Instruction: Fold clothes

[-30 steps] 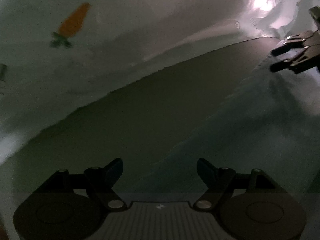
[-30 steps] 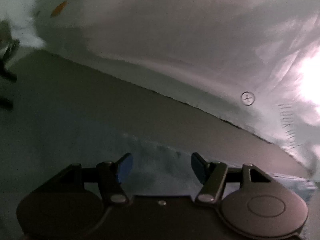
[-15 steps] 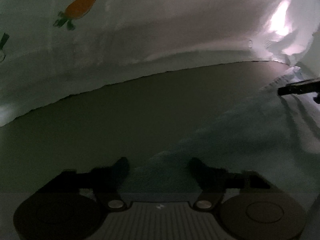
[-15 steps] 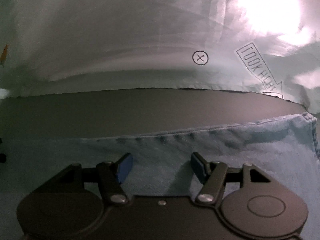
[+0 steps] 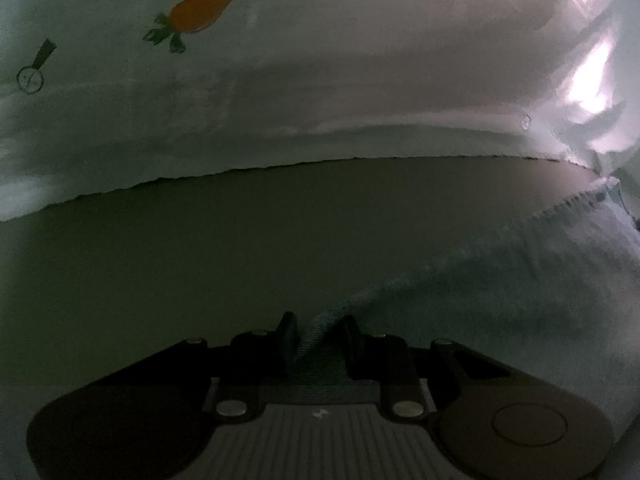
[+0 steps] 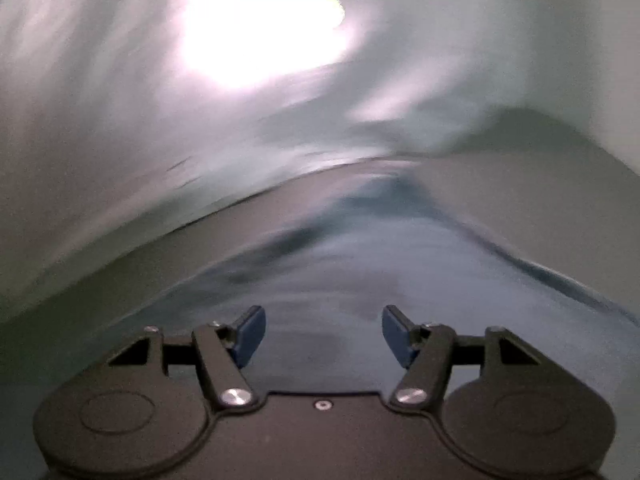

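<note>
Your left tongs (image 5: pixel 316 338) now pinch the jeans (image 5: pixel 520 280) hem they just straddled, ready to lift; right tongs (image 6: pixel 323 334) gape above the denim.

No readable text; the white sheet (image 5: pixel 320 80) bears only a carrot picture (image 5: pixel 200 10).

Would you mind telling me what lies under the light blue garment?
The light blue garment rests on a dark tabletop, bare beside it. Anything beneath the cloth itself is covered.
</note>
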Demonstrator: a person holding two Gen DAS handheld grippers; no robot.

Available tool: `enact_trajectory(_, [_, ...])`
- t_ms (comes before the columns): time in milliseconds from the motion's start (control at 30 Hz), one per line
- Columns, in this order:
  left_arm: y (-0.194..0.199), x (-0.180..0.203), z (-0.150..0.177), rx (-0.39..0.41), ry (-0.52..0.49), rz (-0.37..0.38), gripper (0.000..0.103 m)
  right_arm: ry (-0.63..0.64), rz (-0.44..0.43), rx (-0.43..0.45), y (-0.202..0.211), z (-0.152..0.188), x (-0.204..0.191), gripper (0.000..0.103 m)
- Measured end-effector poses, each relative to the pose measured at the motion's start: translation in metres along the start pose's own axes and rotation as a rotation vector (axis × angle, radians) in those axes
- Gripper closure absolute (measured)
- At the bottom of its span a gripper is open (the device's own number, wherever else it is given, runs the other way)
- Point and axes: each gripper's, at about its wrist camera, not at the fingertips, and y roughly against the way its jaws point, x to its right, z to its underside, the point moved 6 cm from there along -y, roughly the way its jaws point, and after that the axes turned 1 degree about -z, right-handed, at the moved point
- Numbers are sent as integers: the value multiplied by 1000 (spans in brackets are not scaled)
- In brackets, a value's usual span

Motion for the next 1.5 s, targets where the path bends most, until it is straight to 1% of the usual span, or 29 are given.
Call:
enact_trajectory(67, [0, 0, 0, 3, 9, -7, 77, -142, 81, 46, 22, 4, 42, 37])
enact_trajectory(133, [0, 1, 0, 4, 17, -17, 77, -237, 171, 83, 40, 14, 74, 36])
enact_trajectory(167, [1, 1, 0, 5, 22, -20, 77, -258, 196, 83, 45, 19, 83, 34])
enact_trajectory(200, [1, 1, 0, 6, 27, -23, 77, -279, 221, 83, 49, 24, 92, 29])
enact_trajectory(267, [1, 2, 0, 6, 34, -29, 78, -316, 269, 81, 57, 34, 107, 28])
enact_trajectory(367, [1, 4, 0, 3, 33, -38, 78, -337, 313, 66, 49, 42, 113, 30])
enact_trajectory(400, [1, 4, 0, 4, 34, -42, 78, -344, 315, 77, 47, 42, 114, 34])
enact_trajectory(433, [2, 5, 0, 5, 34, -45, 78, -343, 309, 92, 46, 39, 114, 77])
enact_trajectory(467, [2, 5, -1, 6, 38, -49, 80, -322, 286, 117, 48, 30, 108, 90])
enact_trajectory(500, [2, 6, -2, 7, 41, -52, 80, -302, 263, 142, 51, 21, 103, 98])
enact_trajectory(600, [4, 5, -9, 14, 55, -56, 87, -241, 193, 215, 59, -5, 87, 100])
enact_trajectory(633, [8, 5, -13, 30, 62, -55, 96, -221, 169, 240, 61, -14, 81, 100])
enact_trajectory(700, [20, 2, -24, 91, 88, -84, 103, -179, 122, 288, 67, -31, 70, 100])
enact_trajectory(767, [28, -4, -33, 138, 111, -122, 103, -142, 88, 333, 72, -46, 60, 100])
enact_trajectory(800, [24, -9, -36, 132, 130, -130, 103, -132, 116, 325, 68, -44, 63, 100])
enact_trajectory(900, [8, -15, -31, 80, 162, -121, 103, -86, 258, 167, 27, -21, 83, 88])
enact_trajectory(967, [9, -14, -29, 68, 162, -124, 101, -82, 319, 70, 19, -3, 98, 84])
enact_trajectory(1000, [17, -13, -29, 82, 168, -110, 100, -88, 340, 41, 19, 4, 105, 71])
enact_trajectory(1033, [26, -12, -27, 95, 180, -101, 97, -112, 339, 61, 30, 5, 109, 50])
enact_trajectory(1067, [35, -11, -26, 107, 192, -91, 93, -134, 340, 78, 41, 7, 115, 44])
enact_trajectory(1100, [46, -10, -22, 112, 200, -96, 89, -151, 337, 91, 53, 9, 120, 43])
enact_trajectory(1133, [57, -8, -17, 115, 208, -101, 83, -169, 319, 95, 64, 11, 124, 42])
enact_trajectory(1200, [84, -5, -2, 124, 230, -113, 75, -216, 257, 86, 85, 20, 131, 39])
enact_trajectory(1267, [115, -3, 20, 129, 279, -118, 55, -267, 178, 73, 108, 34, 139, 32])
enact_trajectory(1300, [134, -1, 35, 138, 310, -113, 49, -291, 128, 67, 120, 43, 141, 26])
enact_trajectory(1333, [151, 2, 49, 147, 337, -109, 37, -314, 79, 60, 133, 52, 142, 19])
enact_trajectory(1367, [169, 3, 66, 157, 367, -112, 25, -332, 30, 51, 145, 64, 143, 18])
enact_trajectory(1433, [202, 7, 100, 172, 424, -119, 16, -357, -51, 28, 168, 88, 144, 14])
enact_trajectory(1500, [229, 12, 134, 172, 463, -126, 15, -364, -97, 3, 186, 110, 143, 12])
